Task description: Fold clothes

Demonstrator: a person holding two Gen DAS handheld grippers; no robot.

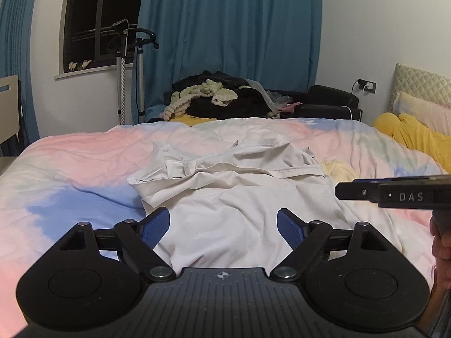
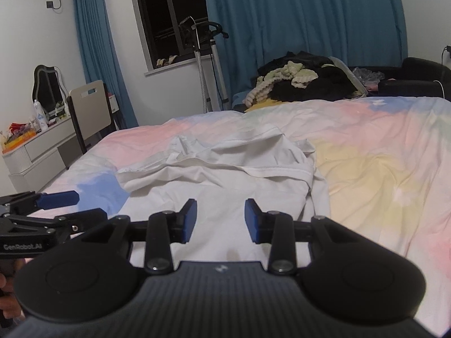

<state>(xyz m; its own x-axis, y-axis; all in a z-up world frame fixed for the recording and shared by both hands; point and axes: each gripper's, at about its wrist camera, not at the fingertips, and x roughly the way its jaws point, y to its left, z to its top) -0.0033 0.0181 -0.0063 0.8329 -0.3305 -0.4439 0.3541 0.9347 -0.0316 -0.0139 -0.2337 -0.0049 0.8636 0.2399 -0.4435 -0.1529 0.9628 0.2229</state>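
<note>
The left gripper (image 1: pixel 224 226) stands wide open above the near part of the white garment (image 1: pixel 234 197), nothing between its blue pads. The right gripper (image 2: pixel 220 219), just beside it, is also open, though narrower, and likewise empty, hovering over the same cloth. Neither touches the fabric as far as the views show.

The garment lies on the pastel bed (image 1: pixel 70 169), partly folded: its far part is doubled over in a rumpled band with a hem seam running across, while the near part spreads flat toward the grippers. My judgement is that one fold is laid and both grippers are free between folds. The next move calls for picking two fresh hold points, likely on the near edge or the sides, pinching a single layer at each, and carrying them across evenly so the band does not bunch further.

Counted: two grippers, one white garment on the bed, one yellow cloth (image 1: pixel 414 138) by the pillows, one dark pile (image 1: pixel 222 98) beyond.
</note>
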